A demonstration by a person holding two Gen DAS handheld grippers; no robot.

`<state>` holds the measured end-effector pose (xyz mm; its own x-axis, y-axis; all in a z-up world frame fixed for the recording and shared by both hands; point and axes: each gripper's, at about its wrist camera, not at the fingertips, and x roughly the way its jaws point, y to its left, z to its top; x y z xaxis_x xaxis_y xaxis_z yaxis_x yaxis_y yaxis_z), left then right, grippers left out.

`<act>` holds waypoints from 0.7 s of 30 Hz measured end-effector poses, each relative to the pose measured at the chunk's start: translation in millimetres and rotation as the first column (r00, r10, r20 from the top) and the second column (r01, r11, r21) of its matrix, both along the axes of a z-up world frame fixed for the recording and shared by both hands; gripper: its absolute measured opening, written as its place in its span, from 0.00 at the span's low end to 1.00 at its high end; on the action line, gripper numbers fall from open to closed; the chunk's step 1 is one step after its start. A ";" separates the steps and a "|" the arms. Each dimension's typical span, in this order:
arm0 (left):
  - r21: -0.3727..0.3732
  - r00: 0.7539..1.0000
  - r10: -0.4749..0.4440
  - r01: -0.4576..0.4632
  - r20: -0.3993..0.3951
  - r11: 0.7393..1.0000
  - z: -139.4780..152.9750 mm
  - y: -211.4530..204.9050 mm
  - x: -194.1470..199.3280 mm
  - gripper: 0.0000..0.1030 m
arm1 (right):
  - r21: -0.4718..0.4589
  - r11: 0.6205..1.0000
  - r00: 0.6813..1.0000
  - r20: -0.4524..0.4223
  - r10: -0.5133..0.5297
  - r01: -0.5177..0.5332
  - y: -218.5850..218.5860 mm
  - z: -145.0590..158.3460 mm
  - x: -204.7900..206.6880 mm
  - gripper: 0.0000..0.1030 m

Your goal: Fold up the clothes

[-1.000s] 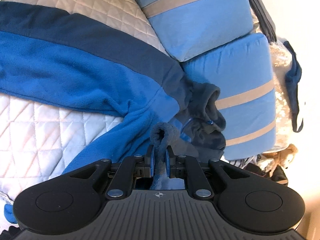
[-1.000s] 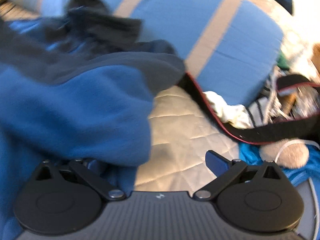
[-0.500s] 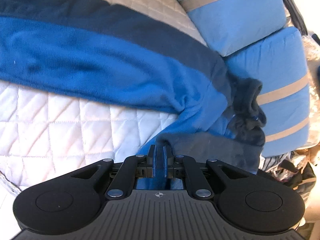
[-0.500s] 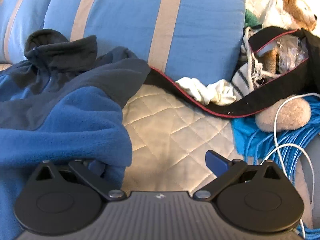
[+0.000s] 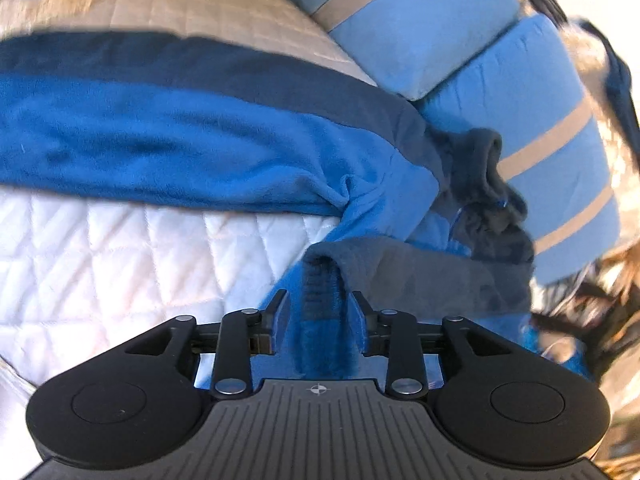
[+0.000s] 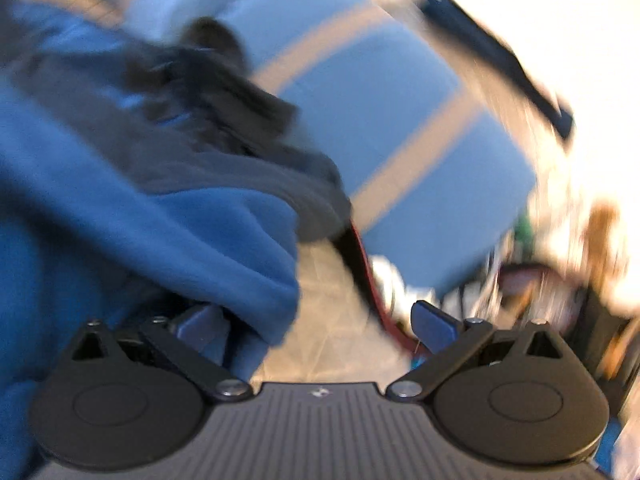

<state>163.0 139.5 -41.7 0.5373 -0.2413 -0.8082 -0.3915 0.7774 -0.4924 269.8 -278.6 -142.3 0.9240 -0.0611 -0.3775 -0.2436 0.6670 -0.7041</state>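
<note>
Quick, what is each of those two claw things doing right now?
Left gripper: partly open, a fold of the blue fleece jacket between its fingers.
Right gripper: wide open, gripping nothing; fleece drapes over one finger.

We see strong, warm daylight entering from the upper right in both fisheye views, washing that corner out to near white. In the left wrist view the quilted bedspread (image 5: 120, 248) glares bright white and the edges curve and soften. The right wrist view is heavily motion-blurred, with only the black gripper body sharp.
</note>
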 end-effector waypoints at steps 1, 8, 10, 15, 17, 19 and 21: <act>0.040 1.000 -0.020 0.020 0.005 0.999 2.1 -2.8 -1.8 0.31 | -0.061 0.997 0.999 0.022 0.045 -0.043 8.3 -3.8 -4.1 0.99; 0.121 0.997 -0.078 0.077 0.000 0.990 0.6 0.9 1.7 0.31 | -0.303 0.894 0.943 -0.139 0.302 -0.331 40.7 -20.3 -14.9 0.33; 0.123 0.997 -0.082 0.081 -0.003 0.989 -0.6 4.5 4.6 0.31 | -0.278 0.900 0.939 -0.168 0.299 -0.336 37.0 -16.6 -10.6 0.23; 0.127 0.996 -0.092 0.092 -0.008 0.988 -3.7 13.7 11.9 0.31 | -0.215 0.928 0.943 -0.206 0.260 -0.303 23.8 -9.6 -2.0 0.16; 0.129 0.995 -0.095 0.096 -0.010 0.987 -5.0 17.4 14.8 0.31 | -0.205 0.943 0.955 -0.193 0.223 -0.262 18.1 -8.4 2.7 0.16; 0.131 0.995 -0.099 0.100 -0.013 0.986 -6.2 21.0 17.7 0.31 | -0.153 0.962 0.959 -0.207 0.193 -0.227 15.3 -4.4 5.6 0.27; 0.116 0.994 -0.109 0.108 0.006 0.987 -10.5 20.9 25.7 0.31 | -0.146 0.963 0.956 -0.221 0.191 -0.226 18.2 -1.5 -0.4 0.36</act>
